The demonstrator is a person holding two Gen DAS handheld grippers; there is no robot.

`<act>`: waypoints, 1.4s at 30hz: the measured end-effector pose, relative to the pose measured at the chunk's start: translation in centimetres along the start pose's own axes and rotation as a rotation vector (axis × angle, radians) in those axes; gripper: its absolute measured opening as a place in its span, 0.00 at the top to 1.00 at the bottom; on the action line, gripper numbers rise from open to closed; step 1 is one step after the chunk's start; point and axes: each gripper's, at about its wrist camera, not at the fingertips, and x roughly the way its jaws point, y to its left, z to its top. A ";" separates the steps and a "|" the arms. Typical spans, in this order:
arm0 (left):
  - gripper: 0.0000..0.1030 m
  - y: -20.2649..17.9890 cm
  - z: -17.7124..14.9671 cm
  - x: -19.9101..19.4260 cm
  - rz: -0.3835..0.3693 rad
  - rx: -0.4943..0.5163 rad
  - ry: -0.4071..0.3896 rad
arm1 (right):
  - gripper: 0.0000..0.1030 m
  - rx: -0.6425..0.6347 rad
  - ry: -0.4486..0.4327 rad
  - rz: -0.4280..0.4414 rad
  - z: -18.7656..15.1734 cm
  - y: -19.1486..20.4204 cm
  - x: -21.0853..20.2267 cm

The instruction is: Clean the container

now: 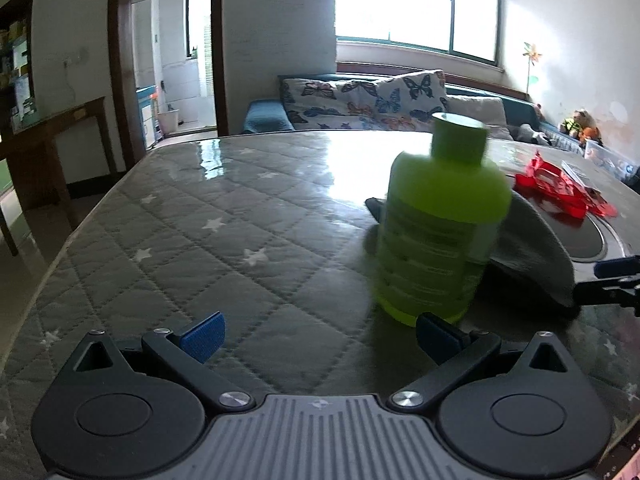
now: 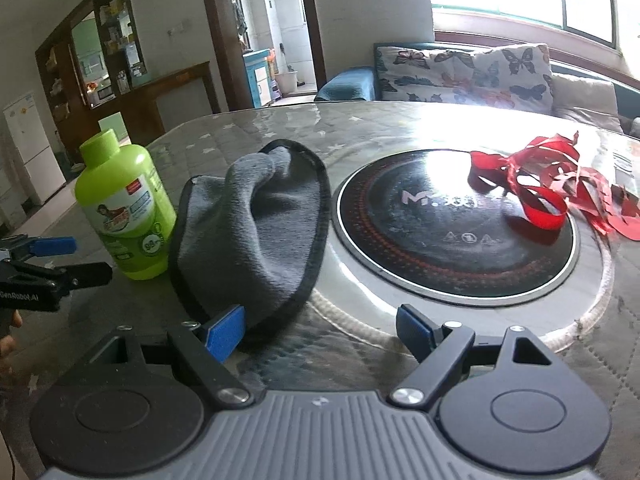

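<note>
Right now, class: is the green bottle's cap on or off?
On. The green bottle stands upright on the table with its cap seated on the neck.

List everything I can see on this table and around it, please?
Detergent bottle: one, lime green, capped, upright left of the cloth.
Cloth: one, grey with black edging, crumpled between bottle and cooktop.
Induction cooktop: one, black round glass, set into the table.
Paper scraps: a tangle, red, on the cooktop's far right edge.
Table: one, grey quilted star cover under glass.
Sofa: one, blue, with butterfly cushions, under the window.
Left gripper: black, blue pads, open, near the bottle.
Right gripper: same, open, by the cloth.
</note>
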 end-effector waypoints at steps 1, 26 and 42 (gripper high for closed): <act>0.00 0.2 0.0 0.0 0.001 -0.006 -0.001 | 0.18 0.001 -0.001 -0.004 0.1 -0.2 0.1; 0.00 4.5 1.0 2.2 0.062 -0.070 0.051 | 0.16 0.065 -0.026 -0.154 0.7 -6.7 0.6; 0.00 5.7 1.9 3.6 0.104 -0.068 0.059 | 0.12 0.073 -0.039 -0.211 1.1 -9.1 1.1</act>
